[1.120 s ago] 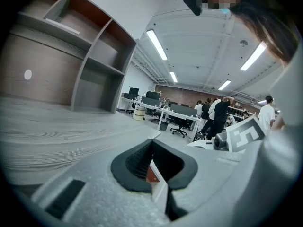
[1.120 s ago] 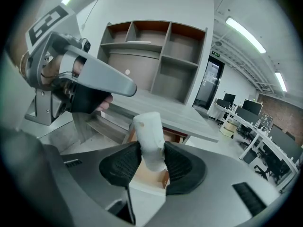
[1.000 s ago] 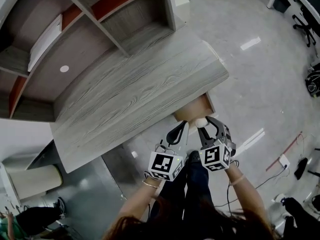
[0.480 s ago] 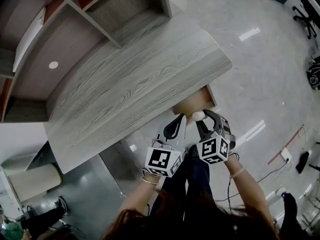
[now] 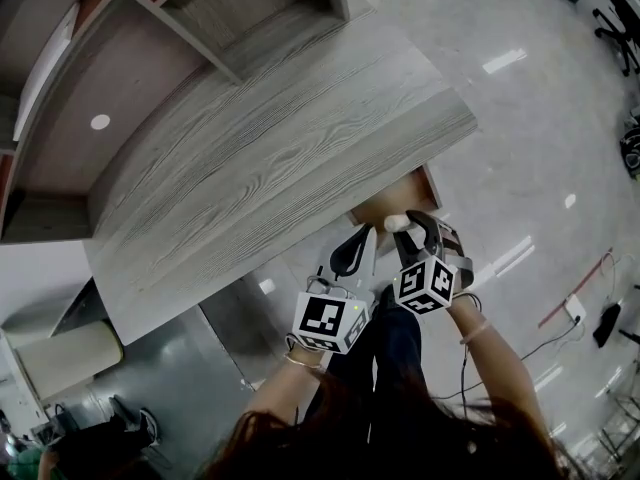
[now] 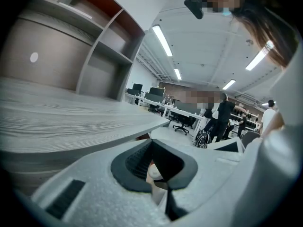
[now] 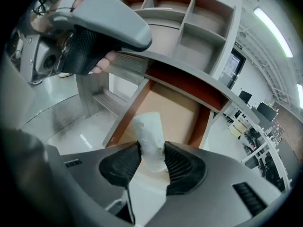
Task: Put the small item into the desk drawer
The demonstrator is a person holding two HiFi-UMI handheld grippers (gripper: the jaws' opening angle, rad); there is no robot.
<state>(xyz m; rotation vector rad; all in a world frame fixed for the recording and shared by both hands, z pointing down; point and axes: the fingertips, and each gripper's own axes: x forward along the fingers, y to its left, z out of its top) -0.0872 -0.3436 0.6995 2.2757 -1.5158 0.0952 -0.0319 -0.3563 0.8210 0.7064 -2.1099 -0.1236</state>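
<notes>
A grey wood desk (image 5: 270,158) has its drawer (image 5: 402,198) pulled open under the right front edge; the brown drawer floor (image 7: 166,111) is bare. My right gripper (image 5: 408,234) is shut on a small white, roll-like item (image 5: 398,222), held just above the drawer's front. In the right gripper view the item (image 7: 149,135) stands up between the dark pads of the right gripper (image 7: 152,161), over the drawer. My left gripper (image 5: 350,256) hangs beside it to the left, shut and holding nothing. In its own view the left gripper (image 6: 161,174) sits at desk-edge height (image 6: 71,122).
A shelf unit (image 5: 210,18) stands at the back of the desk. A pale cabinet (image 5: 60,360) sits low at the left. Cables and a socket (image 5: 585,313) lie on the glossy floor to the right. The left gripper's body (image 7: 94,30) fills the upper left of the right gripper view.
Both grippers have sunk a little, the right one more. The white item stays clamped and now hangs closer over the open drawer. The drawer and desk have not moved.
</notes>
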